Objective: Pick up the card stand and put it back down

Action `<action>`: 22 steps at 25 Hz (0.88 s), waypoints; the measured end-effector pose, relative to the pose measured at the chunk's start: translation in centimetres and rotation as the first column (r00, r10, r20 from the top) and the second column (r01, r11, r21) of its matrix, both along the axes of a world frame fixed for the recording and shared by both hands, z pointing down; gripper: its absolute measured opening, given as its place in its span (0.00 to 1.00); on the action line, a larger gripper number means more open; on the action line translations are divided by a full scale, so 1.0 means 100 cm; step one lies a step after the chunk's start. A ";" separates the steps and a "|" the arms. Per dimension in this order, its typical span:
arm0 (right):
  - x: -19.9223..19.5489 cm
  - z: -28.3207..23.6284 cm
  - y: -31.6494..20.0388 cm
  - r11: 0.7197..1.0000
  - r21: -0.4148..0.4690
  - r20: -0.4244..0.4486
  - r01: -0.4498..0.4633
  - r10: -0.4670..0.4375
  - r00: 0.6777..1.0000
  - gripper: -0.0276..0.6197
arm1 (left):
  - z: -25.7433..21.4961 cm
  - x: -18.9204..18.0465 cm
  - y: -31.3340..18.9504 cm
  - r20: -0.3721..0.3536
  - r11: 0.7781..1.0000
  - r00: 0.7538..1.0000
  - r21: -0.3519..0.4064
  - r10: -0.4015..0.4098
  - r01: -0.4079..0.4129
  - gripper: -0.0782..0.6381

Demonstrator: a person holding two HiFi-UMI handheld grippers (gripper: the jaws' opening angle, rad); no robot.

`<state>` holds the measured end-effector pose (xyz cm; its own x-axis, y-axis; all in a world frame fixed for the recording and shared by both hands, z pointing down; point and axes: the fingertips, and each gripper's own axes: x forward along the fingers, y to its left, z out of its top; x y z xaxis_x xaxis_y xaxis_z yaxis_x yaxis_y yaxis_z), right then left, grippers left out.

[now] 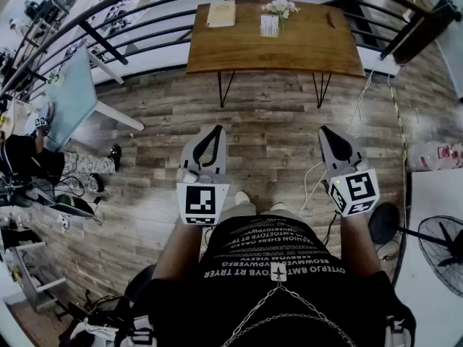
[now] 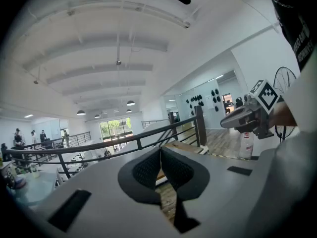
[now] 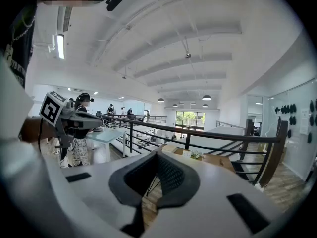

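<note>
At the far edge of the wooden table (image 1: 304, 49), close to the railing (image 1: 145, 22), we see the card stand (image 1: 269, 25) upright: a small pale rectangle with fine dark print, just beside a little bunch of white flowers (image 1: 281, 7). A flat cream notebook (image 1: 221, 14) lies to its left on the same smooth brown top, which rests on thin black hairpin legs (image 1: 226, 89). The railing's dark metal bars curve behind it. Nearer us, over a floor of weathered grey-brown planks (image 1: 275, 139), we hold both tools well apart from the table. The left gripper (image 1: 216, 130) and the right gripper (image 1: 325, 131) are matte grey moulded shells with black ribbed pads, and each has its jaws closed tip to tip with nothing between them.
</note>
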<state>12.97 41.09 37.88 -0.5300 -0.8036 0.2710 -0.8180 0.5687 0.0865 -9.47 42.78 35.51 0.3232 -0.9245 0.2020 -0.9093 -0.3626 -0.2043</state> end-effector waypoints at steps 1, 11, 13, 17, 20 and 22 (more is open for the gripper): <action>-0.004 -0.001 -0.002 1.000 0.007 -0.005 -0.001 0.001 1.000 0.06 | 0.002 -0.003 -0.002 0.001 1.000 1.000 -0.003 0.009 -0.009 0.15; -0.048 -0.009 -0.009 0.998 0.046 0.017 -0.041 0.040 0.999 0.06 | 0.009 -0.050 -0.020 -0.032 0.999 0.998 0.019 0.051 -0.050 0.15; -0.055 -0.011 -0.011 0.998 0.042 0.027 -0.049 0.048 0.998 0.06 | 0.007 -0.059 -0.024 -0.054 0.998 0.997 0.026 0.061 -0.060 0.15; -0.066 -0.010 -0.012 0.998 0.035 0.025 -0.057 0.056 0.998 0.07 | 0.005 -0.076 -0.028 -0.155 0.997 0.985 0.038 0.078 -0.073 0.15; -0.070 -0.009 -0.015 0.997 0.041 0.007 -0.060 0.059 0.998 0.07 | 0.005 -0.080 -0.030 -0.130 0.995 0.988 0.060 0.083 -0.076 0.15; -0.068 -0.008 -0.018 0.997 0.040 0.010 -0.070 0.070 0.997 0.07 | 0.009 -0.077 -0.034 -0.086 0.994 0.992 0.068 0.096 -0.090 0.15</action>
<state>6.21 39.33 37.08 -0.4740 -0.8492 0.2329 -0.8567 0.5059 0.1010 -17.19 39.35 36.45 0.4222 -0.8998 0.1096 -0.8880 -0.4349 -0.1493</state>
